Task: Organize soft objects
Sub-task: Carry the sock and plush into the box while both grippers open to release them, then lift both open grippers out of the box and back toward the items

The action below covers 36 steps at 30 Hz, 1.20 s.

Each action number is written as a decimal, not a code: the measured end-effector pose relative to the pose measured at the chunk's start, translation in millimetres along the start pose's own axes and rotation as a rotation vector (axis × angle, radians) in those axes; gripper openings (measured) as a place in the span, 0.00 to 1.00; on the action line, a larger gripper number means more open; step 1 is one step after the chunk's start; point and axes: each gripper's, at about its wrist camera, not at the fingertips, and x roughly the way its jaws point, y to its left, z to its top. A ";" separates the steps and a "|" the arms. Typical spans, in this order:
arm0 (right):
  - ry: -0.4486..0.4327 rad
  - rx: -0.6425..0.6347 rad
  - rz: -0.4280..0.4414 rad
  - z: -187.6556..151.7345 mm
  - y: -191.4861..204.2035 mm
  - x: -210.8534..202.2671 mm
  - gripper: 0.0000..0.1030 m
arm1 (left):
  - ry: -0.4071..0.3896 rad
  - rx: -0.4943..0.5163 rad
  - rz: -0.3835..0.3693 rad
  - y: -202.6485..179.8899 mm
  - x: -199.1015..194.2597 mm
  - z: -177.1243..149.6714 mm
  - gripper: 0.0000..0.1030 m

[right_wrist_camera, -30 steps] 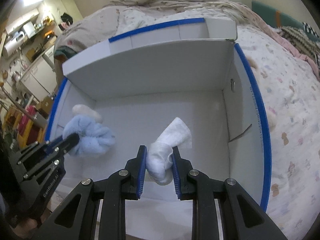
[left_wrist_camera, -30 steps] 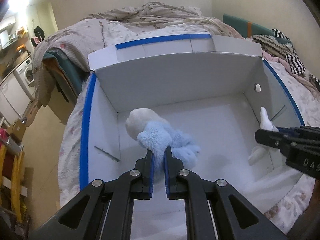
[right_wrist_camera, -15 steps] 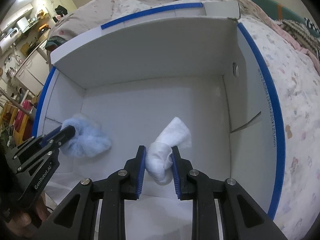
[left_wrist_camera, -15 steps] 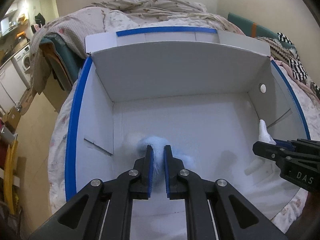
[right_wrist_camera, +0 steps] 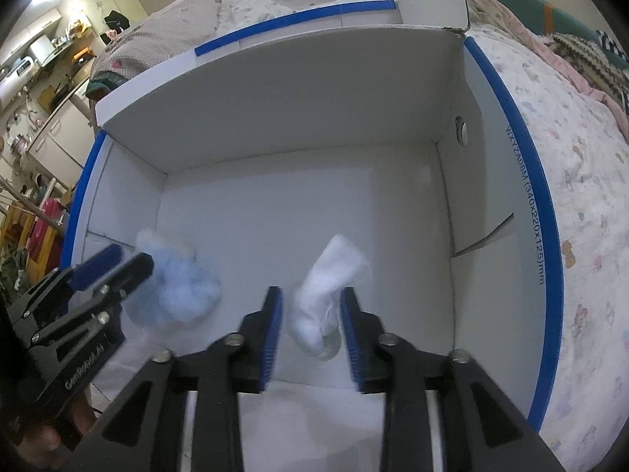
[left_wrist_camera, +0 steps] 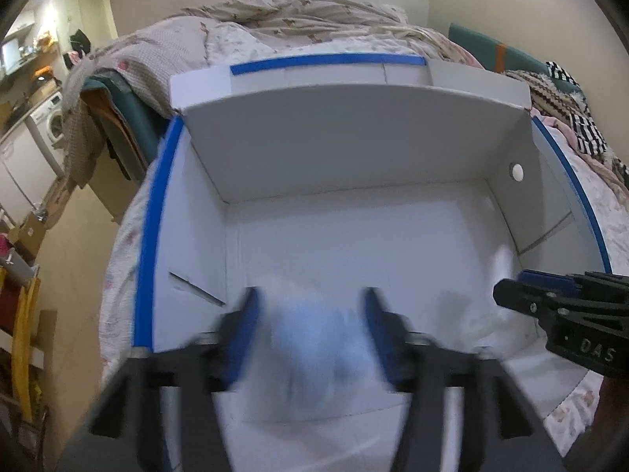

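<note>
Risk: fluff snagging on pads during retract, dragging items back out of box [right_wrist_camera: 487, 78].
Left gripper [left_wrist_camera: 310, 326] jaws spread wide, nothing clamped; blue plush [right_wrist_camera: 177, 287] loose between them, near box's left wall.
Right gripper [right_wrist_camera: 310, 326] jaws parted, white sock [right_wrist_camera: 330, 275] between, grip apparently released.
Box contents: 2 items.

Lived-in home bedroom: rumpled bed [left_wrist_camera: 298, 11] with patterned quilt [right_wrist_camera: 582, 181], washing machine [left_wrist_camera: 49, 118] and kitchen shelves [right_wrist_camera: 43, 59] beyond.
</note>
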 end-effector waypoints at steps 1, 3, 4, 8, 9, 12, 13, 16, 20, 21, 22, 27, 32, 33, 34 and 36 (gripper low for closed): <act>-0.003 0.007 0.011 0.1 -1.4 -1.4 0.62 | -0.014 -0.002 0.010 0.4 -2.1 0.3 0.63; -0.027 0.023 0.037 1.4 -2.6 -5.7 0.67 | -0.033 -0.007 0.010 1.0 -5.4 0.9 0.63; -0.036 0.023 0.042 2.4 -2.4 -7.6 0.67 | -0.032 -0.006 0.003 0.8 -6.0 1.6 0.63; -0.070 0.038 0.049 5.8 -4.1 -14.5 0.83 | -0.024 -0.002 0.026 0.4 -7.4 3.3 0.64; -0.076 0.047 0.052 6.5 -4.8 -15.6 0.91 | -0.025 -0.003 0.034 0.5 -8.0 3.7 0.64; -0.076 0.046 0.040 7.6 -3.5 -15.9 0.97 | -0.027 -0.009 0.047 1.8 -9.4 4.8 0.64; -0.072 0.037 0.031 7.5 -2.0 -15.2 0.97 | -0.027 -0.012 0.048 2.8 -9.9 4.8 0.64; -0.063 0.028 0.025 6.8 0.0 -13.0 0.97 | -0.021 -0.017 0.051 2.9 -10.0 4.9 0.64; -0.071 0.039 0.023 6.8 -3.5 -15.9 0.97 | -0.016 -0.007 0.057 1.5 -10.2 4.5 0.64; -0.071 0.043 0.024 7.0 -4.3 -16.0 0.97 | -0.011 -0.006 0.057 1.4 -10.1 4.6 0.64; -0.071 0.044 0.026 6.8 -4.0 -15.8 0.97 | -0.008 -0.007 0.058 1.6 -9.7 5.3 0.64; -0.073 0.016 0.009 3.7 -0.3 -17.2 0.97 | -0.012 -0.013 0.065 1.1 -11.2 5.2 0.64; -0.090 0.019 0.011 0.8 -0.6 -24.9 0.97 | -0.020 0.008 0.090 0.4 -12.6 1.0 0.64; -0.093 0.021 0.013 -0.1 -0.4 -26.7 0.97 | -0.020 0.014 0.099 0.4 -12.9 -0.2 0.64; -0.095 0.024 0.015 -1.1 -0.4 -28.3 0.97 | -0.023 0.015 0.109 0.8 -14.9 -2.1 0.64; -0.102 0.032 0.017 -2.9 0.1 -31.9 0.97 | -0.031 0.012 0.108 2.8 -20.9 -4.3 0.64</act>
